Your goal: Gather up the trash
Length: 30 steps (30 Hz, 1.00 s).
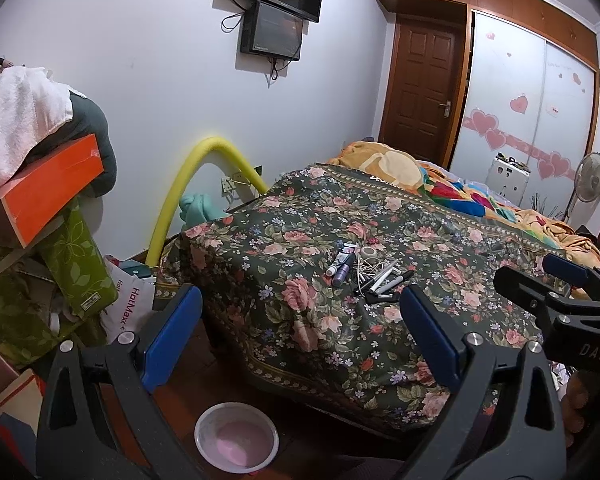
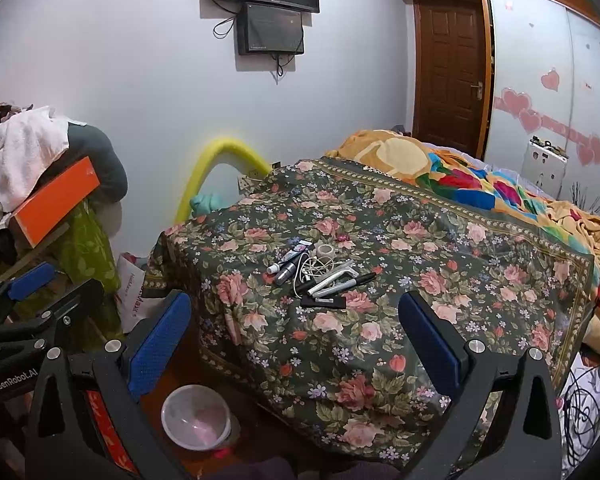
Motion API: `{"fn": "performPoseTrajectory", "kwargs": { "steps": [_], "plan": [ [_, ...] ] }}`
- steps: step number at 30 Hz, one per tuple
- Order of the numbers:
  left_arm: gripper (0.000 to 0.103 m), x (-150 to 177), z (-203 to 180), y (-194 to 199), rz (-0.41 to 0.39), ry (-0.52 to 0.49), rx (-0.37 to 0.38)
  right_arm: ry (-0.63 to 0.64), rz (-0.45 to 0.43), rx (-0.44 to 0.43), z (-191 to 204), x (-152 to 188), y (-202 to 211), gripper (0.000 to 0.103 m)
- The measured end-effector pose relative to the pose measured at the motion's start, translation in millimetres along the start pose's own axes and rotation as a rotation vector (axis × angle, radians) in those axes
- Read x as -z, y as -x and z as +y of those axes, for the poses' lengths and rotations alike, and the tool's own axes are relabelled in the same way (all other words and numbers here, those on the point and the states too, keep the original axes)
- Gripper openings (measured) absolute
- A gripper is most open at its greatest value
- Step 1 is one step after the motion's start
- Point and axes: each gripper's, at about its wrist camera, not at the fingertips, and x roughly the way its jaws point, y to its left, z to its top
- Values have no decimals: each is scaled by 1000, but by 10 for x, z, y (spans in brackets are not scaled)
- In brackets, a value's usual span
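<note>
L gripper (image 1: pixel 300 312): jaws spread wide, nothing between pads, held off the near edge of the bed
R gripper (image 2: pixel 294 320): jaws spread wide too, empty, just beside L one at same edge
Bed cover (image 2: pixel 440 240): dark floral cloth over near end of bed
Trash pile (image 2: pixel 320 274): small cluster mid-cover, nearer the left edge; well apart from both grippers
Tube (image 2: pixel 290 258): white cap, at pile's left side, touching grey cylinder (image 2: pixel 285 273)
Tape roll (image 2: pixel 326 251): far side of pile
Cord tangle (image 2: pixel 314 268): pale, in pile's middle
Black marker (image 2: pixel 358 280): right side of pile, w/ silver pens beside
Bin (image 2: pixel 196 418): white, pink liner, on floor below near left corner of bed
</note>
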Motion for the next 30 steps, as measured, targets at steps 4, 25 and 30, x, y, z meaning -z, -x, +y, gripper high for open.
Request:
{"fn": "performPoseTrajectory", "kwargs": {
  "steps": [4, 25, 30],
  "plan": [
    [100, -5, 1, -3, 0, -2, -2, 5, -5, -3, 13, -3, 3, 103],
    [100, 8, -9, -2, 2, -4, -7, 12, -4, -7, 14, -13, 20, 103],
    [100, 4, -11, -2, 0, -4, -5, 12, -5, -6, 13, -14, 18, 103]
  ]
}}
